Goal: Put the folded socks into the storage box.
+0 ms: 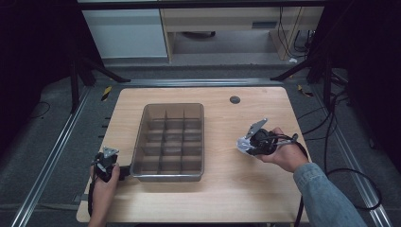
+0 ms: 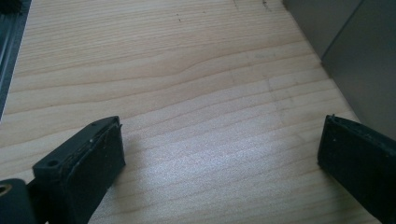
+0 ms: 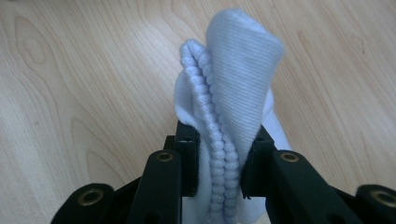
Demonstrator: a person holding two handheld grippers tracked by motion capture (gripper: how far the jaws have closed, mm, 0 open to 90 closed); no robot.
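Your left gripper [image 1: 124, 171] sits low at the table's [image 1: 236, 189] near-left edge, its jaws spread wide over bare wood with nothing between them, and its tip is just beside the near-left corner of the tray [image 1: 168, 177]. The tray, split into small compartments, stands left of the table's middle. To its right, well apart from it, your right gripper [image 1: 244, 144] is clamped on a white sock [image 3: 233, 84], which bunches up out of the jaws above the wood.

Wooden table [image 1: 227, 189], grey floor [image 1: 56, 142], pale cabinets [image 1: 125, 33]
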